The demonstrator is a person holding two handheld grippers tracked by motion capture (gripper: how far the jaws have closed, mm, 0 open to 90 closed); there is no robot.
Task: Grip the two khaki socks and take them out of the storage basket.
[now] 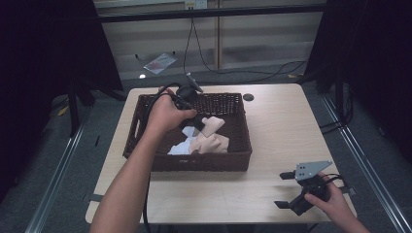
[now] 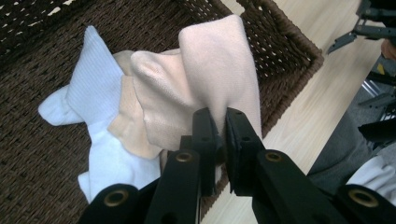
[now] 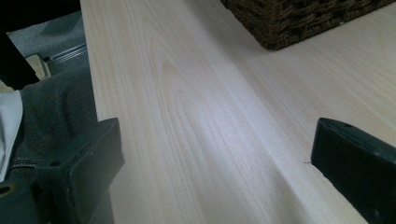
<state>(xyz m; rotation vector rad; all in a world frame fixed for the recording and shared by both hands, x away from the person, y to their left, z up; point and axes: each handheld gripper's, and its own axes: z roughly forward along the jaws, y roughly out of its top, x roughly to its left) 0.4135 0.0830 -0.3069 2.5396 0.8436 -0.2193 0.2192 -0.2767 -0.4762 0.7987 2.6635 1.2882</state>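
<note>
Over the wicker basket (image 1: 141, 127), we see our left gripper (image 2: 219, 130) pinching a peach cloth (image 2: 205, 79), white cloth (image 2: 88, 98) beneath, right gripper (image 1: 287, 190) spread wide above the table (image 3: 196, 116).

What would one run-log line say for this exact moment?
left gripper: shut on peach cloth, over basket | white cloth: in basket | right gripper: open, nothing held, over table

No readable writing anywhere

No lettering, label, brand mark or number can be made out on the wicker basket (image 1: 145, 127), the cloths inside it, the desk (image 1: 277, 126) or either gripper; a small pale plate on the far rail (image 1: 196, 4) is too blurred to read.
</note>
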